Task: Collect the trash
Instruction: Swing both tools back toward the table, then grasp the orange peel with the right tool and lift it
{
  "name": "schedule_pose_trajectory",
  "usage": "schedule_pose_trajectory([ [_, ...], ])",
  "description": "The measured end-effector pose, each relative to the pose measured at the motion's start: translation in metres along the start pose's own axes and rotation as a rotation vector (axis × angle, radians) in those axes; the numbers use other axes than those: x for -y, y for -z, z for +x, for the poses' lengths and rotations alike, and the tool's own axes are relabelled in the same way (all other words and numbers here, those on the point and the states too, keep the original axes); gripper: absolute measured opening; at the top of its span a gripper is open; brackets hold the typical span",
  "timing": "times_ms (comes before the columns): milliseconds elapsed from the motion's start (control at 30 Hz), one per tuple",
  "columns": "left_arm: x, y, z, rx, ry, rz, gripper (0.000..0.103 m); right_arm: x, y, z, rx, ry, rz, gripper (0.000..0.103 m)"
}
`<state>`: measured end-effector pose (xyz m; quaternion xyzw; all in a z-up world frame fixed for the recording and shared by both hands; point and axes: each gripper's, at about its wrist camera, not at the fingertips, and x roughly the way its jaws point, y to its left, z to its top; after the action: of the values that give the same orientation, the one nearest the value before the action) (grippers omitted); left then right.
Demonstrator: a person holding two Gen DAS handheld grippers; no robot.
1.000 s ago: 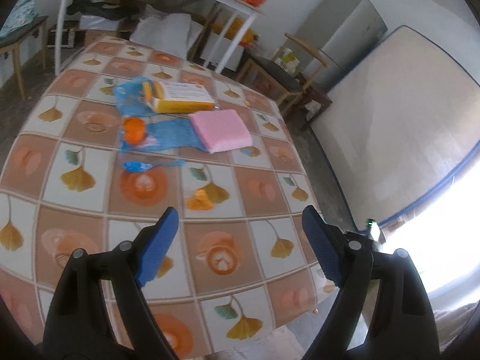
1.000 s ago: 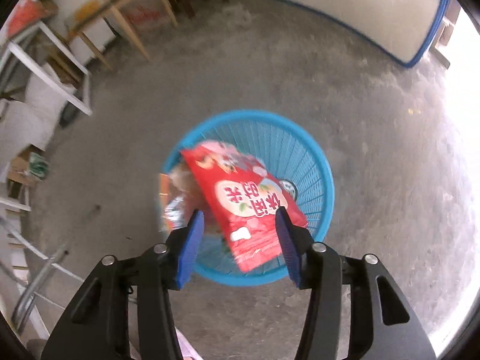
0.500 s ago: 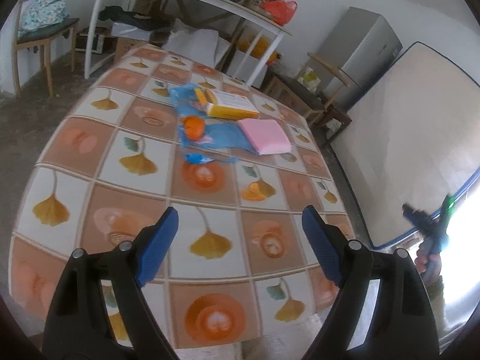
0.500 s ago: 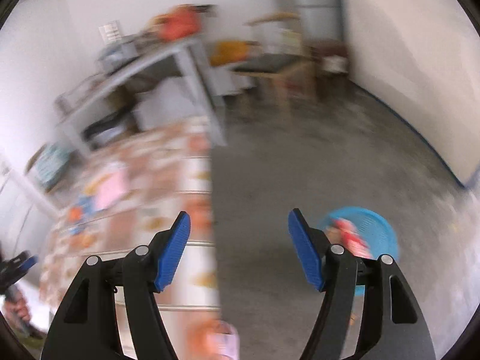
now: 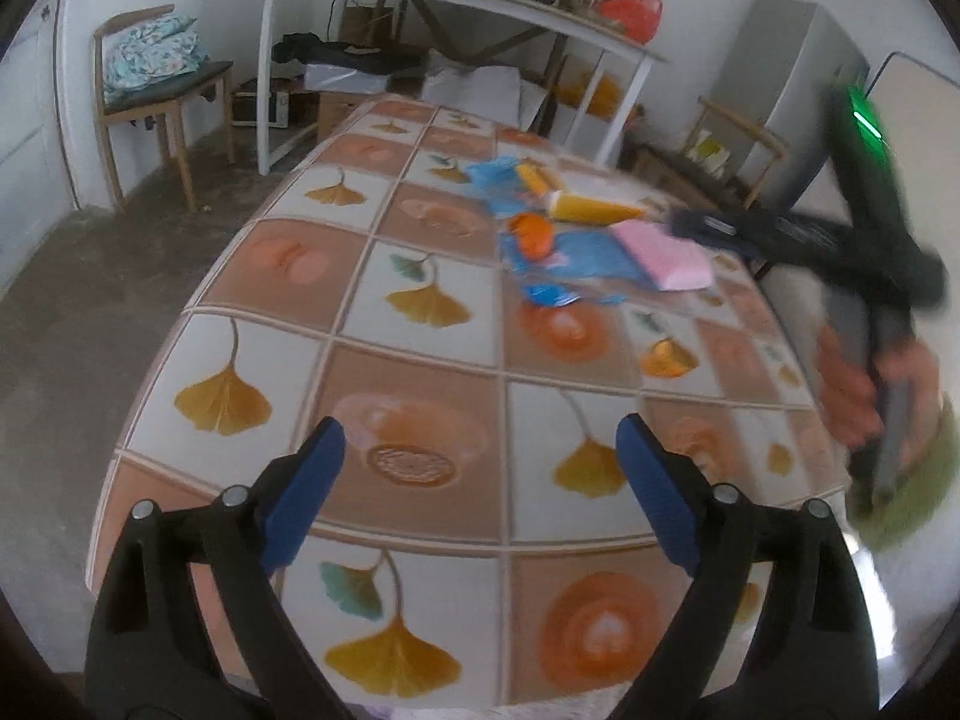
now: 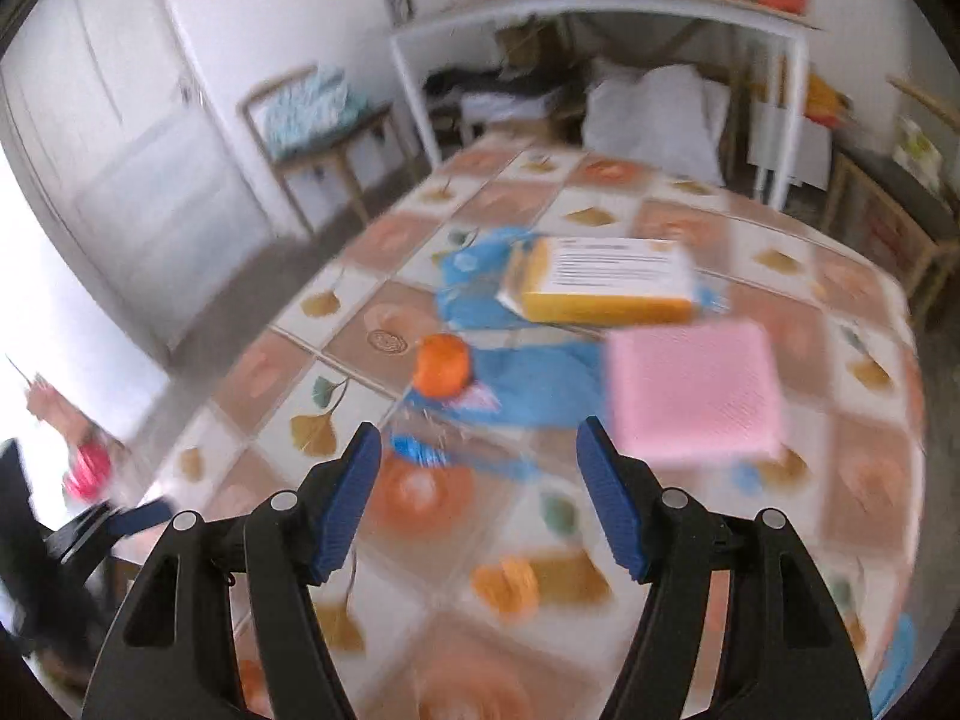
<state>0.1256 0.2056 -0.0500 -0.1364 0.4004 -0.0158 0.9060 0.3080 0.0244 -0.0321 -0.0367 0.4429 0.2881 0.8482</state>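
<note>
left hand-held gripper (image 5: 477, 492) – open, empty | right hand-held gripper (image 6: 480, 498) – open, empty

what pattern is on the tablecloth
Square patchwork tablecloth in peach and white, printed with yellow ginkgo leaves and orange rounds; clearest in the left wrist view.

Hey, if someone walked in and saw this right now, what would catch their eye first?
The loud tablecloth with ginkgo leaves and orange tiles, then the litter heaped mid-table: a pink sponge, a yellow box, an orange ball-like thing and blue wrappers. Both grippers, left and right, hang over it with empty jaws.
</note>
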Motion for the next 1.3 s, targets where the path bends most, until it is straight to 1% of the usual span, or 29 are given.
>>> schedule_pose_trajectory([
  [67,-0.003,0.001,0.006,-0.010,-0.007,0.001,0.089,-0.016,-0.019,0.039,-0.050,0.038,-0.036,0.065],
  [167,-0.006,0.002,0.013,-0.017,-0.007,0.007,0.090,-0.026,-0.033,0.073,-0.099,0.067,-0.059,0.060],
  [200,-0.007,0.003,0.015,-0.021,-0.006,0.011,0.090,-0.029,-0.036,0.082,-0.114,0.076,-0.058,0.055],
  [267,-0.006,0.004,0.019,-0.027,-0.004,0.018,0.091,-0.024,-0.037,0.096,-0.146,0.068,-0.047,0.045],
  [333,-0.008,0.005,0.022,-0.037,0.011,0.020,0.091,-0.022,-0.037,0.105,-0.160,0.062,-0.035,0.027],
  [367,-0.009,0.005,0.023,-0.040,0.018,0.020,0.091,-0.022,-0.037,0.105,-0.160,0.053,-0.023,0.026],
  [400,-0.010,0.005,0.023,-0.039,0.026,0.019,0.091,-0.021,-0.037,0.104,-0.152,0.048,-0.011,0.021],
  [433,-0.012,0.005,0.023,-0.037,0.030,0.017,0.091,-0.020,-0.036,0.099,-0.138,0.045,-0.003,0.019],
  [500,-0.016,0.006,0.022,-0.031,0.034,0.010,0.091,-0.019,-0.035,0.090,-0.122,0.027,0.010,0.018],
  [600,-0.022,0.007,0.017,-0.026,0.042,-0.003,0.091,-0.016,-0.031,0.071,-0.126,-0.050,0.054,0.018],
  [667,-0.026,0.009,0.012,-0.023,0.049,-0.007,0.091,-0.017,-0.019,0.055,-0.162,-0.160,0.100,0.018],
  [733,-0.030,0.011,0.007,-0.022,0.061,-0.009,0.091,-0.020,0.001,0.049,-0.237,-0.300,0.153,0.018],
  [767,-0.032,0.013,0.005,-0.022,0.071,-0.011,0.091,-0.023,0.013,0.051,-0.286,-0.353,0.171,0.021],
  [800,-0.034,0.014,0.003,-0.025,0.079,-0.015,0.091,-0.026,0.025,0.052,-0.331,-0.390,0.180,0.021],
  [833,-0.037,0.016,0.002,-0.030,0.087,-0.022,0.091,-0.030,0.037,0.052,-0.361,-0.403,0.183,0.023],
  [867,-0.038,0.018,0.001,-0.036,0.089,-0.028,0.091,-0.033,0.050,0.052,-0.395,-0.396,0.174,0.025],
  [900,-0.039,0.019,0.001,-0.040,0.088,-0.033,0.091,-0.035,0.057,0.052,-0.410,-0.370,0.160,0.029],
  [933,-0.039,0.020,0.000,-0.042,0.088,-0.034,0.091,-0.037,0.067,0.048,-0.408,-0.301,0.130,0.031],
  [967,-0.039,0.020,-0.001,-0.042,0.091,-0.035,0.091,-0.035,0.071,0.041,-0.384,-0.263,0.111,0.034],
  [1000,-0.038,0.021,-0.002,-0.041,0.093,-0.032,0.091,-0.033,0.072,0.034,-0.359,-0.239,0.107,0.045],
  [1033,-0.037,0.020,-0.003,-0.039,0.092,-0.028,0.091,-0.028,0.072,0.024,-0.321,-0.209,0.107,0.052],
  [1100,-0.035,0.020,-0.003,-0.034,0.090,-0.020,0.091,-0.021,0.072,0.006,-0.253,-0.169,0.103,0.055],
  [1233,-0.027,0.020,-0.001,-0.037,0.093,-0.006,0.091,-0.003,0.070,-0.022,-0.144,-0.062,0.098,0.055],
  [1300,-0.022,0.020,0.002,-0.043,0.096,0.005,0.091,0.004,0.069,-0.022,-0.132,-0.011,0.092,0.055],
])
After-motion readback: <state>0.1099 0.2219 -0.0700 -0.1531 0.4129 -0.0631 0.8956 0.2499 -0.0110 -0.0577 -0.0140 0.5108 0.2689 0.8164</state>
